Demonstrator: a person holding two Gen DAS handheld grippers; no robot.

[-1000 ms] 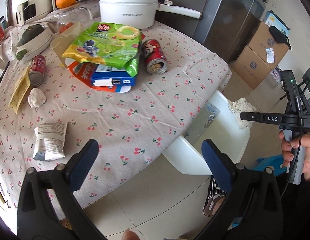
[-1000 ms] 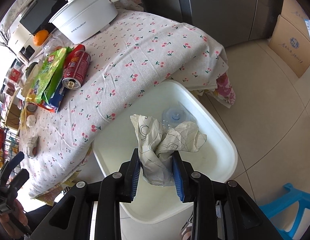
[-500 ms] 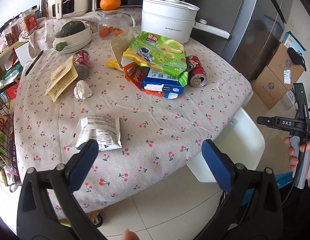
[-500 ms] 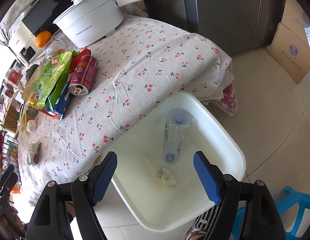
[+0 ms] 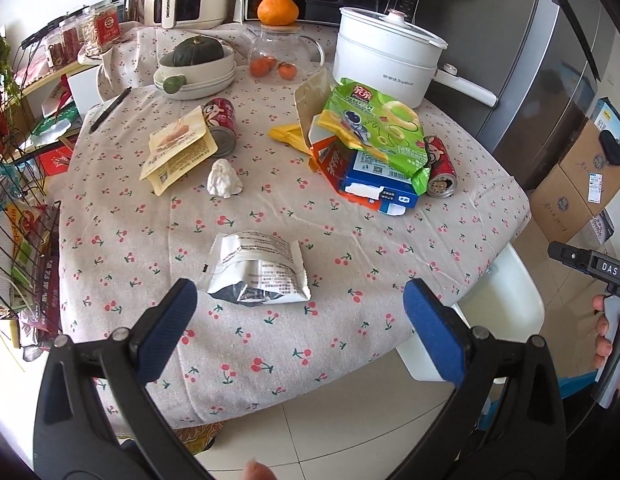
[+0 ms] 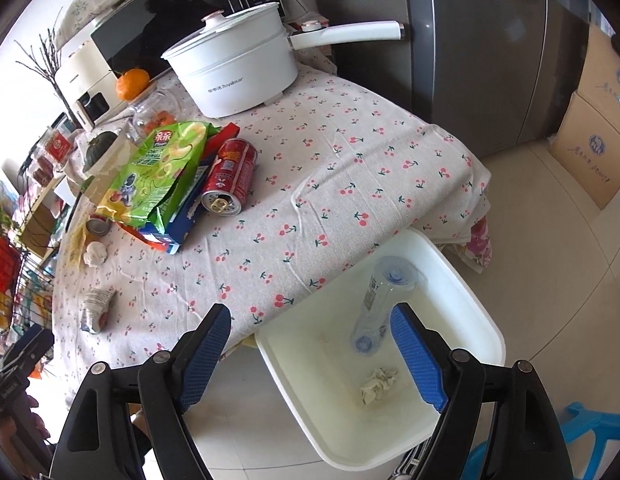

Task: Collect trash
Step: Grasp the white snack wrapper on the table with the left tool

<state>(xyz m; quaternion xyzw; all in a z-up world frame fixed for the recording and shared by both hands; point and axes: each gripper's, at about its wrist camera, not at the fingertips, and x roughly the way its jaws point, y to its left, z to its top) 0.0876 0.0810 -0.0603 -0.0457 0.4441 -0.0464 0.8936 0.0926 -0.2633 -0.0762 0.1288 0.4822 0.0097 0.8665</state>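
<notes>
A white bin (image 6: 485,320) stands on the floor beside the table; a clear plastic bottle (image 6: 383,304) and a crumpled paper wad (image 6: 377,384) lie in it. My right gripper (image 6: 313,354) is open and empty above the bin's near edge. My left gripper (image 5: 300,320) is open and empty, just in front of a silver snack wrapper (image 5: 258,270) on the cherry-print cloth. Other trash on the table: a green chip bag (image 5: 373,128) on flattened cartons (image 5: 369,188), a red can (image 5: 439,168), a second can (image 5: 221,126), a yellow packet (image 5: 178,152), a white tissue wad (image 5: 224,180).
A white pot (image 5: 385,60) with a long handle, a glass jar with oranges (image 5: 276,56), and a bowl with a squash (image 5: 196,64) stand at the table's back. A wire rack (image 5: 18,248) is at left. Cardboard boxes (image 5: 577,184) and a fridge stand at right.
My right gripper opened and dropped the crumpled paper into the bin, then pulled back. My left gripper swung left over the table toward the silver wrapper.
</notes>
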